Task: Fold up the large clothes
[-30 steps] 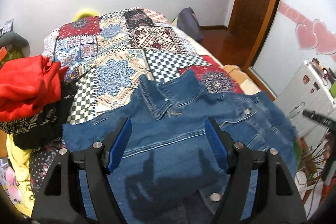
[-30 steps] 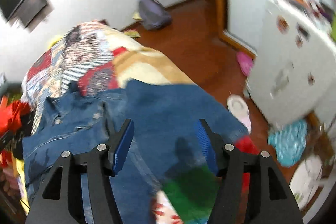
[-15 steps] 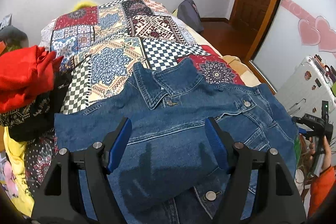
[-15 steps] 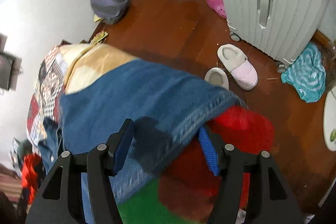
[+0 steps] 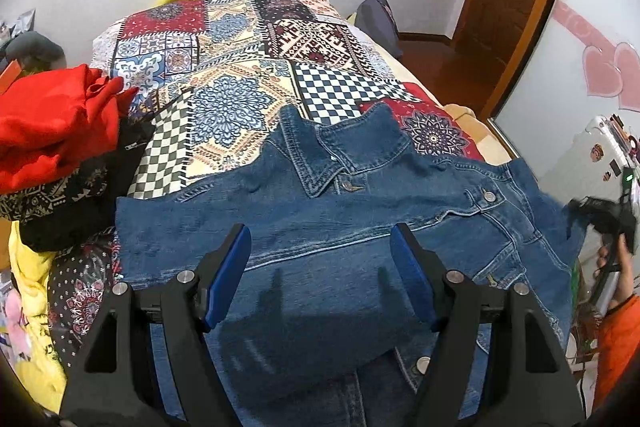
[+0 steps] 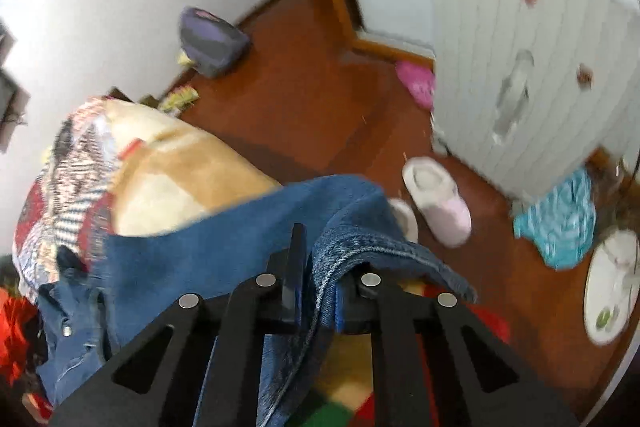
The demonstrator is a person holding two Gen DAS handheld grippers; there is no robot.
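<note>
Half a second earlier the right gripper [image 6: 316, 287] had stood wide over the blue denim jacket [image 5: 360, 227]; now it was clenched on the jacket's hem edge at the bedside. The left gripper [image 5: 320, 275] hovered released above the jacket, which lay spread on the patchwork bedspread [image 5: 240, 75]. The right-wrist view was motion-blurred, and the jacket's lower part was cut off behind the fingers.

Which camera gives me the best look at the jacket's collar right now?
The left wrist view: the collar of the denim jacket lies sharp and unobstructed there. The right wrist view is blurred, showing mostly the jacket's edge pinched in the right claw.
</note>
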